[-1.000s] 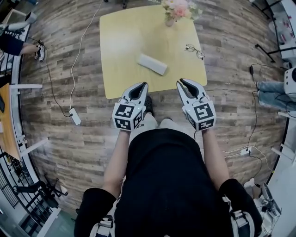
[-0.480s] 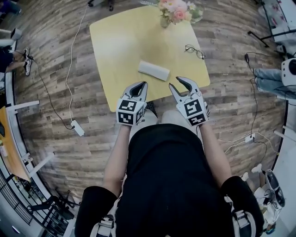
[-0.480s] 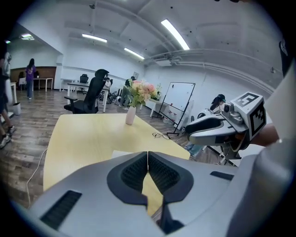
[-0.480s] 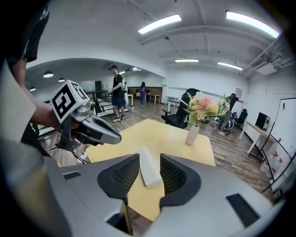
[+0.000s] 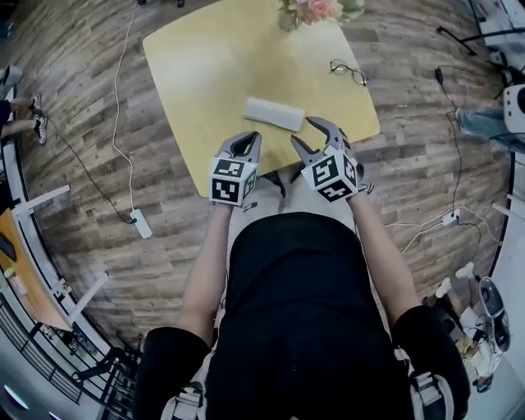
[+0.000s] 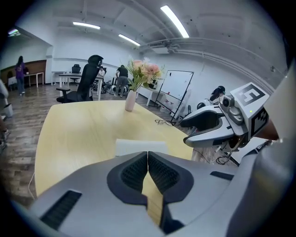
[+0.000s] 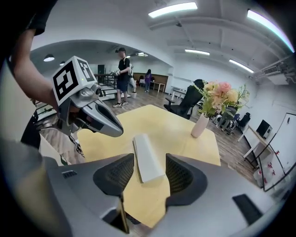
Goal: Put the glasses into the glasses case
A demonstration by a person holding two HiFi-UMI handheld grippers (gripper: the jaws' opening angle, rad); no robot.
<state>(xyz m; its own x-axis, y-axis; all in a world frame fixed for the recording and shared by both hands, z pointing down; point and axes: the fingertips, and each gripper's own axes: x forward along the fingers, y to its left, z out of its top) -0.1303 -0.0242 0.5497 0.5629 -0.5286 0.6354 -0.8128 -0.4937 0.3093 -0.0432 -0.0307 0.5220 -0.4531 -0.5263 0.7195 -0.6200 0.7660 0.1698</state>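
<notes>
Yellow wood makes the counter (image 5: 205,74), and the pale glasses case (image 5: 275,113) lies on it near the front edge. The glasses (image 5: 348,72) lie well apart from the case, close to the right edge of the counter. A vase of flowers (image 5: 310,10) stands at the far edge. The left tool (image 5: 245,139) hangs over the front edge, just before the case, with its jaws pressed together and nothing between them. The right tool (image 5: 302,131) is beside it, near the right end of the case; its jaws are opening and hold nothing. In the right gripper view the case shows through the gap, but the pads do not touch it.
</notes>
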